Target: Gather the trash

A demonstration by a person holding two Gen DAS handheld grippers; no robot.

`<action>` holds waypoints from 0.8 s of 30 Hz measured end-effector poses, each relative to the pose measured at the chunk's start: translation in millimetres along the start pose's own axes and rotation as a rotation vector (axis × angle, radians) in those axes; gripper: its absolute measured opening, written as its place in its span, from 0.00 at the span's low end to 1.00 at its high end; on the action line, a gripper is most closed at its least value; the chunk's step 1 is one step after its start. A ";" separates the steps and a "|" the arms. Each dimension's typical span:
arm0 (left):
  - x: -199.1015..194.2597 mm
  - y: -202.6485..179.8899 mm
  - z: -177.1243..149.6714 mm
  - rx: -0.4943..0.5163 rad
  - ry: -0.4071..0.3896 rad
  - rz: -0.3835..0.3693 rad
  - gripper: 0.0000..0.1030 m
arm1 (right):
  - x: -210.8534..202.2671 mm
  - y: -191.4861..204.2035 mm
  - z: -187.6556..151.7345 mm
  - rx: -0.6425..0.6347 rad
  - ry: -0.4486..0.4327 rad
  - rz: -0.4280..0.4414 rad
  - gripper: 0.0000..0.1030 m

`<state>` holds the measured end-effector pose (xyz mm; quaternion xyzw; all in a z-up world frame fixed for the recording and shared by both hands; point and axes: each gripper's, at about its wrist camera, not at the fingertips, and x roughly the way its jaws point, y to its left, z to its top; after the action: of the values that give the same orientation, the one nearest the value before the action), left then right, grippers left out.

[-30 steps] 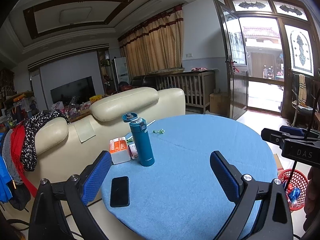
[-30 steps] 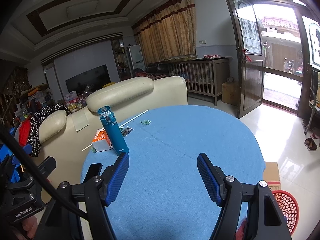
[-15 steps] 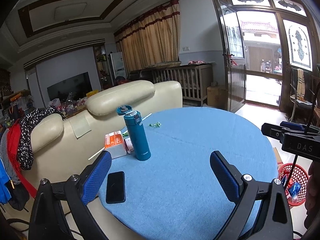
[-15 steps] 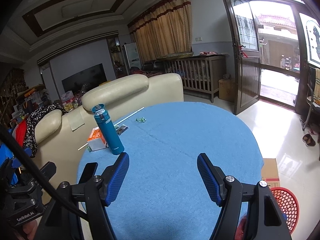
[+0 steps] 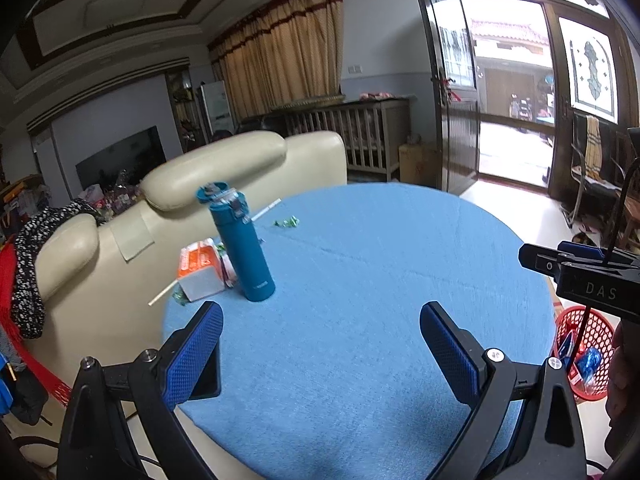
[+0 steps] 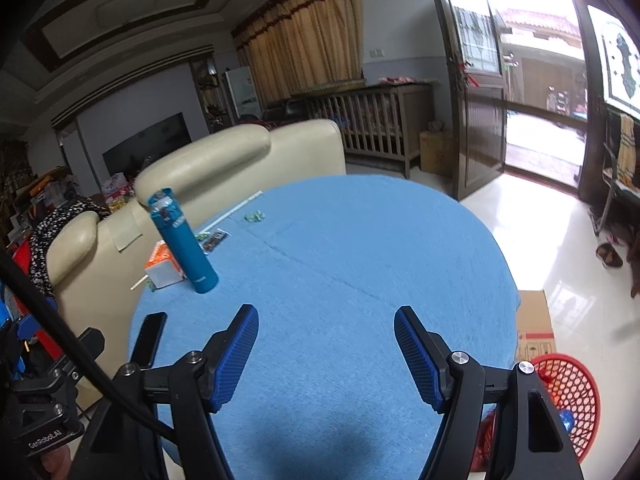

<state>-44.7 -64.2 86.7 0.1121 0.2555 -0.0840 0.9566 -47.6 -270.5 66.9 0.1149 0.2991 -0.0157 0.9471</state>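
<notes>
**Two empty grippers above a blue table**

While both jaws stand spread with nothing between them, the left gripper [image 5: 320, 344] and right gripper [image 6: 326, 352] hang over a round blue table [image 5: 380, 280]. Far across it lies a green wrapper [image 5: 287, 222], beyond a teal bottle [image 5: 242, 244]. A red basket [image 6: 568, 400] sits on the floor, right.

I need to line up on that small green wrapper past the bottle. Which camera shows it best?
The left wrist view: the green wrapper lies on open blue tablecloth, larger and sharper, just right of the teal bottle. The right wrist view shows the same wrapper smaller and blurrier.
</notes>
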 end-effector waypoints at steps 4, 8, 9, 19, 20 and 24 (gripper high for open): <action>22.5 -7.8 -1.5 0.004 0.046 -0.014 0.96 | 17.1 -9.5 -4.8 0.010 0.027 -0.011 0.72; 44.8 -15.2 -3.9 0.008 0.090 -0.030 0.96 | 34.6 -19.6 -10.7 0.014 0.046 -0.027 0.72; 51.0 -17.7 -4.6 0.011 0.103 -0.034 0.96 | 38.1 -21.5 -11.3 0.016 0.050 -0.028 0.72; 104.5 -39.3 -12.2 0.025 0.179 -0.060 0.96 | 84.8 -39.0 -21.6 -0.031 0.061 -0.090 0.72; 110.0 -41.2 -13.3 0.028 0.187 -0.061 0.96 | 93.4 -42.3 -23.5 -0.036 0.069 -0.098 0.72; 129.7 -46.6 -17.6 0.020 0.220 -0.065 0.96 | 117.4 -53.0 -29.3 -0.024 0.118 -0.108 0.72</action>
<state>47.9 -117.8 -2.0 0.1217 0.3615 -0.1046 0.9185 27.0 -310.9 -34.3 0.0881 0.3602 -0.0563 0.9270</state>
